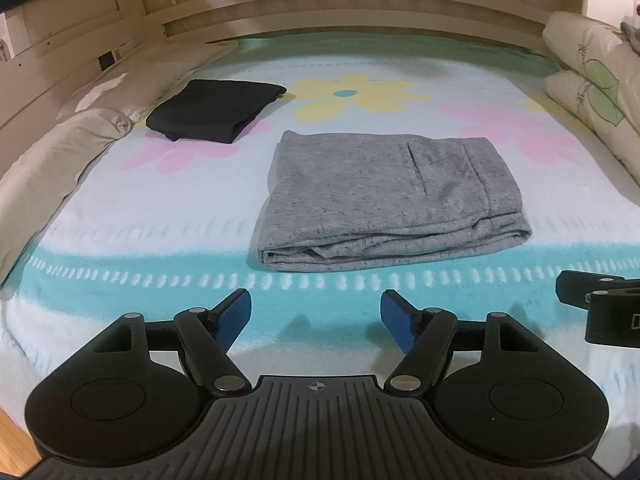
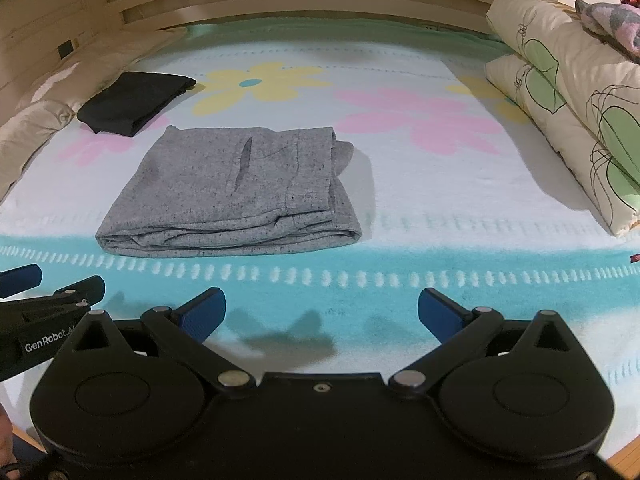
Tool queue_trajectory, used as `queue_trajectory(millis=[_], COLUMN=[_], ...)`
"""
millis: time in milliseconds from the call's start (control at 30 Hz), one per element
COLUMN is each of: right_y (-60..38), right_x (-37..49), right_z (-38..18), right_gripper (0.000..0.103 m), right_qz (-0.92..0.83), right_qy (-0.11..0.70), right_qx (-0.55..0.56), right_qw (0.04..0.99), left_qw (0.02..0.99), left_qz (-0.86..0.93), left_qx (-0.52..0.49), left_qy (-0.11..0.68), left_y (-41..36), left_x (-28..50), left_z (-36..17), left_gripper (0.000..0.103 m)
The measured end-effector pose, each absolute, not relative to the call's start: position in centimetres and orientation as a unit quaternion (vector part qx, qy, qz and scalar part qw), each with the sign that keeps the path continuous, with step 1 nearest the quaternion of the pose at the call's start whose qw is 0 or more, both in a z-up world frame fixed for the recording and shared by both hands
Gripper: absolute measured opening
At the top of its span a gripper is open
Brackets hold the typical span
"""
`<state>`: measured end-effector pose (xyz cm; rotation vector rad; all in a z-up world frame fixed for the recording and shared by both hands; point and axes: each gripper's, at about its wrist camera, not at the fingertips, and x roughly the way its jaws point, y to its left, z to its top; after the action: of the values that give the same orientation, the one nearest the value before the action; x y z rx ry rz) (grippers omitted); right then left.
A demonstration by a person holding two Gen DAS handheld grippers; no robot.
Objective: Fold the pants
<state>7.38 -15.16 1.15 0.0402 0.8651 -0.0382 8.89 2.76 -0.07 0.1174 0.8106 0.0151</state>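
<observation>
The grey pants (image 1: pixel 384 204) lie folded into a flat rectangle on the flowered blanket (image 1: pixel 160 248), pocket slit facing up. They also show in the right wrist view (image 2: pixel 236 196). My left gripper (image 1: pixel 316 318) is open and empty, held over the blanket's teal stripe, short of the pants' near edge. My right gripper (image 2: pixel 320 314) is open and empty, to the right of the pants and nearer than them. Its fingers (image 1: pixel 576 288) show at the right edge of the left wrist view. The left gripper's fingers (image 2: pixel 24 278) show at the left of the right wrist view.
A folded black garment (image 1: pixel 212 110) lies at the back left, also in the right wrist view (image 2: pixel 132 102). A beige duvet (image 1: pixel 48 160) runs along the left side. Stacked leaf-print pillows (image 2: pixel 568 92) line the right. A wooden headboard (image 1: pixel 340 12) is behind.
</observation>
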Motion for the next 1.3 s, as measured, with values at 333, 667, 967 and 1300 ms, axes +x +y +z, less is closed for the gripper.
queue_trajectory(millis=[333, 667, 967, 1300], right_y=[-15.01, -14.93, -15.24, -15.53], right_x=[7.31, 7.28, 7.22, 7.33], right_z=[1.14, 1.31, 1.05, 0.87], right_gripper=[0.102, 0.102, 0.102, 0.102], right_qz=[-0.016, -0.016, -0.024, -0.025], right_qy=[0.421, 0.423, 0.426, 0.429], right_qx=[0.015, 0.018, 0.017, 0.022], right_qw=[0.907, 0.906, 0.904, 0.902], left_qw=[0.916, 0.916, 0.911, 0.909], left_qz=[0.008, 0.006, 0.009, 0.003], left_qx=[0.057, 0.055, 0.056, 0.054], left_qy=[0.398, 0.398, 0.408, 0.413], left_y=[2.80, 2.86, 2.55, 2.36], left_x=[8.93, 8.49, 8.89, 8.84], left_z=[-0.21, 0.10, -0.71, -0.72], left_gripper=[0.070, 0.070, 0.070, 0.070])
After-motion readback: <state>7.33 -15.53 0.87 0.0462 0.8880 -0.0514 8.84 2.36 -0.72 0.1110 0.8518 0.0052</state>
